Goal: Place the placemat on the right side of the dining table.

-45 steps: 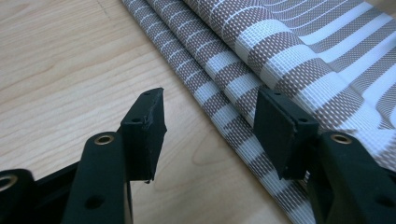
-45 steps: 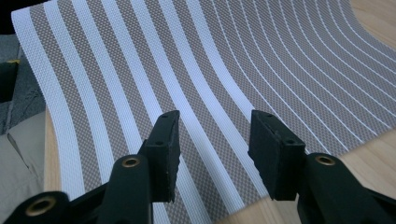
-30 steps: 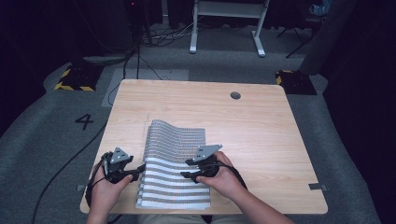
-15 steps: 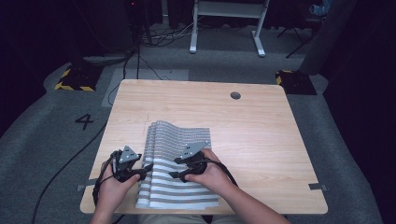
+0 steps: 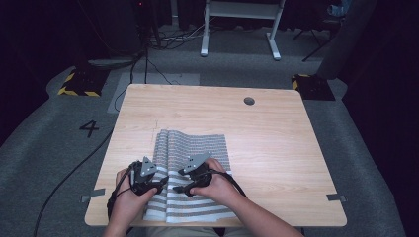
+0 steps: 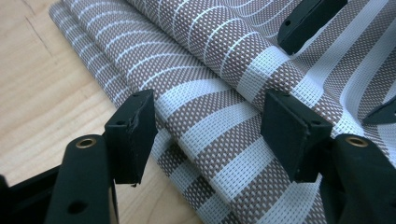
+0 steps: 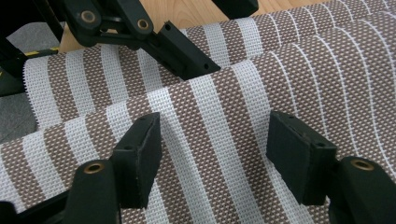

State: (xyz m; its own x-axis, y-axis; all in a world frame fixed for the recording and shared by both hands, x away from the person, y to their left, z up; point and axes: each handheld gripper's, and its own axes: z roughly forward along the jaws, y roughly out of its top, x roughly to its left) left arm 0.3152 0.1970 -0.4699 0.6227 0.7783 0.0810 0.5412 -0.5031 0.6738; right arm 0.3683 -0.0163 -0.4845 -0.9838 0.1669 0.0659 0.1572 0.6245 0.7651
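A brown and white striped woven mat lies folded in long pleats at the table's near middle. My left gripper hovers at the mat's near left edge, jaws open over a fold. The right gripper is just beside it, open above the striped weave with nothing between its jaws. In the right gripper view, the left gripper's black fingers rest on the mat just ahead. The right gripper's finger shows at the top of the left gripper view.
The light wooden table has a cable hole at the far right. Grey carpet surrounds it, with a floor marking "4", black cables and a white frame stand behind.
Both hands have shifted left and closer together over the mat's near left part. The right gripper moved from the mat's right side toward the left gripper.
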